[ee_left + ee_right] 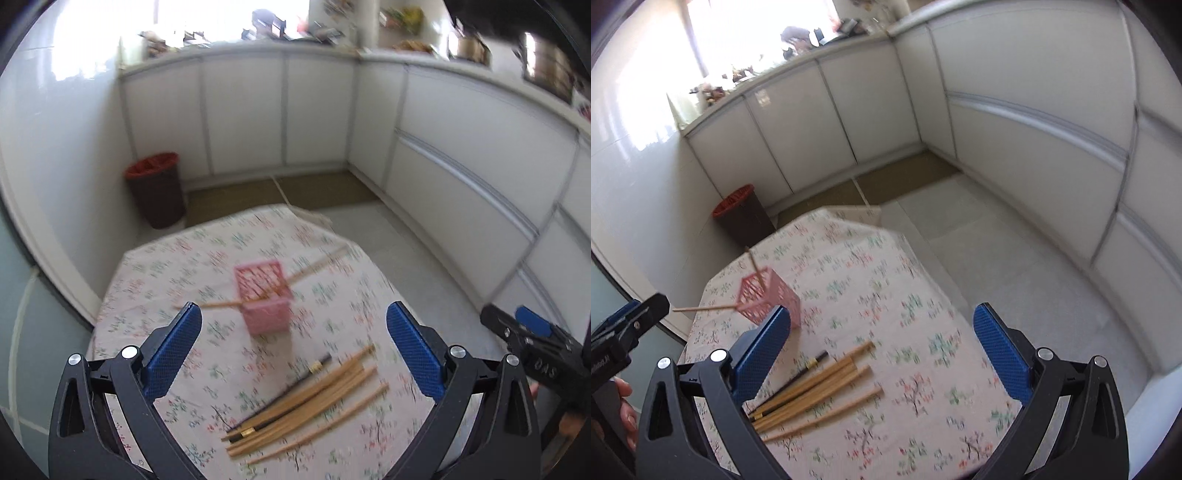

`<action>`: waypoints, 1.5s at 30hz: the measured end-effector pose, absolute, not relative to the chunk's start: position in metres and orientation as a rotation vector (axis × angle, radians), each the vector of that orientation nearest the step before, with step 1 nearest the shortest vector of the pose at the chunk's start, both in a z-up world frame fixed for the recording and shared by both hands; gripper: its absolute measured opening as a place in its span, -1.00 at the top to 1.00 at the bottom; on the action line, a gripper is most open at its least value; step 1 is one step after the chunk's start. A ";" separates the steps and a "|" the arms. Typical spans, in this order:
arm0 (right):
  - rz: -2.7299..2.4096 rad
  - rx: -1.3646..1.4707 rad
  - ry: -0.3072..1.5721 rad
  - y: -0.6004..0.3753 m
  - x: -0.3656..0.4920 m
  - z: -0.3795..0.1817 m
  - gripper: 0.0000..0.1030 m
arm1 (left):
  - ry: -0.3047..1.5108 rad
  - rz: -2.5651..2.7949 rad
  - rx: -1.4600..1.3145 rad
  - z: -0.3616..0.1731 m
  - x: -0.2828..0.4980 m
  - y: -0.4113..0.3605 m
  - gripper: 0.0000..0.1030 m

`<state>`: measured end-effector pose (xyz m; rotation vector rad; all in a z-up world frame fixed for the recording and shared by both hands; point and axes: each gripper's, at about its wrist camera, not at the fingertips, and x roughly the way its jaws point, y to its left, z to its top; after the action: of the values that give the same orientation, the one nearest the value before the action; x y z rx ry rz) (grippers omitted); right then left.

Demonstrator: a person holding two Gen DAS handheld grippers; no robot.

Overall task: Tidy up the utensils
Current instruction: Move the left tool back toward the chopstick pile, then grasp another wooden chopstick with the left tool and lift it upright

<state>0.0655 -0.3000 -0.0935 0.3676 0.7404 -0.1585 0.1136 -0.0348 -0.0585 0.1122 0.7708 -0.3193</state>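
A pink lattice holder (263, 300) stands upright on the floral tablecloth (155, 280), with two wooden chopsticks (317, 266) sticking out of its top. A loose bundle of several wooden and black chopsticks (306, 402) lies on the cloth in front of it. My left gripper (293, 354) hovers above the bundle, open and holding nothing. In the right wrist view the holder (768, 299) is at the left and the bundle (816, 387) lies low between the fingers. My right gripper (881, 354) is open with nothing held. The right gripper (524, 328) also shows at the left view's right edge.
The small table ends close behind the holder, with grey floor (406, 236) beyond. A dark bin with a red rim (155, 188) stands by the white cabinets (280, 110). A cluttered counter (258, 33) runs along the back. The left gripper's tip (635, 325) and a hand (624, 406) show at the right view's left edge.
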 end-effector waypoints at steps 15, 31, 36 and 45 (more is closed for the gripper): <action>-0.247 0.637 0.900 -0.373 0.056 -0.166 -0.87 | 1.254 -0.601 0.579 -0.215 0.169 -0.167 -0.42; -0.246 0.706 0.980 -0.384 0.064 -0.187 -0.87 | 1.453 -0.602 0.617 -0.282 0.222 -0.176 0.55; -0.222 0.681 1.022 -0.367 0.071 -0.190 -0.87 | 1.368 -0.572 0.582 -0.277 0.215 -0.150 0.74; -0.234 0.610 1.252 -0.299 0.105 -0.223 -0.47 | 1.155 -0.525 0.462 -0.198 0.162 -0.069 0.79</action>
<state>0.1053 -0.2989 -0.2225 0.6096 1.2522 -0.2335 0.1622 -0.0695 -0.1981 0.4624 1.1550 -0.5250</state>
